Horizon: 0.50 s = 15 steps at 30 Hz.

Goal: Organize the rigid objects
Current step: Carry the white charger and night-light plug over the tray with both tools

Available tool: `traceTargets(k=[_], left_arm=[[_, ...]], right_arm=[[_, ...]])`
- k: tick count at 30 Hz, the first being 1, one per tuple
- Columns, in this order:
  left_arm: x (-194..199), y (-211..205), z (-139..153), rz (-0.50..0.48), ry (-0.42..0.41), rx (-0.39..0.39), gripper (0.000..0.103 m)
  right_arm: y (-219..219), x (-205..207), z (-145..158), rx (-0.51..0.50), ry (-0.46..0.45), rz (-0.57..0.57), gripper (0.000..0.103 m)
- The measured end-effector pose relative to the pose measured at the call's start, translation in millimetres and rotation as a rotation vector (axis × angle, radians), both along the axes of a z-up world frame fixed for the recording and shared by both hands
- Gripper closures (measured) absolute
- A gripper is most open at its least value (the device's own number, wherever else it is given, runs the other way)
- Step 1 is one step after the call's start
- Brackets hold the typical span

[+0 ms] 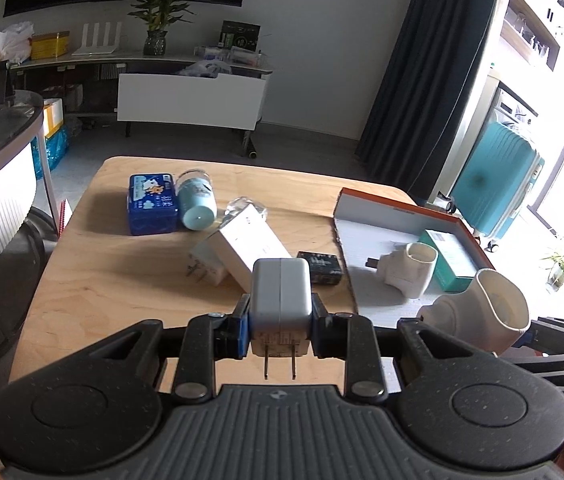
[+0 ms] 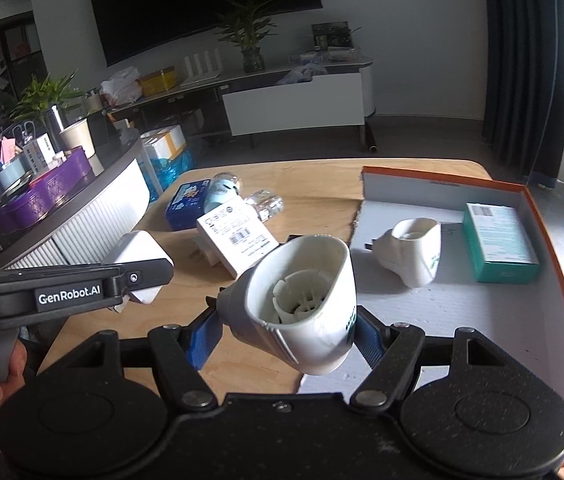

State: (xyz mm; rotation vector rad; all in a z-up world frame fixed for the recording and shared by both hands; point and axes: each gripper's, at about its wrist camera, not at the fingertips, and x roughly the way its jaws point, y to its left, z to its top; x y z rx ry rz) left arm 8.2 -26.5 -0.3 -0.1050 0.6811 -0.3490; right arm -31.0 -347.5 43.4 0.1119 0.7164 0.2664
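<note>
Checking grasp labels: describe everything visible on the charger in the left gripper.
The wall charger is a rounded grey-white block, seemingly plastic, with a centre seam. Two flat metal prongs point back toward the camera from a face with fine print. The left gripper is shut on it, its blue pads pressing the two sides, and holds it above the wooden table, clear of the other items.

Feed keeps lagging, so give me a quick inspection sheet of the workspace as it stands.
Surface: wooden table, orange-rimmed tray at right.
Job's things: white fitting and teal box in tray; blue tin, blue cup, white box, black block on table.
Clutter: nothing seen.
Grippers: left tool shut on grey charger; right tool holds second white fitting.
Cables: nothing seen.
Surroundings: TV console, teal suitcase.
</note>
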Motion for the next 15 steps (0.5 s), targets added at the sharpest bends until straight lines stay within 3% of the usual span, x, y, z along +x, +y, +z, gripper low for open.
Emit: traceTargets(k=[15], left_arm=[[-4.6,-25.9,3.4,-0.051,-0.002,0.012,0.075]], right_arm=[[-27.2,-12.0,5.7,0.007,-0.022,-0.08,0.019]])
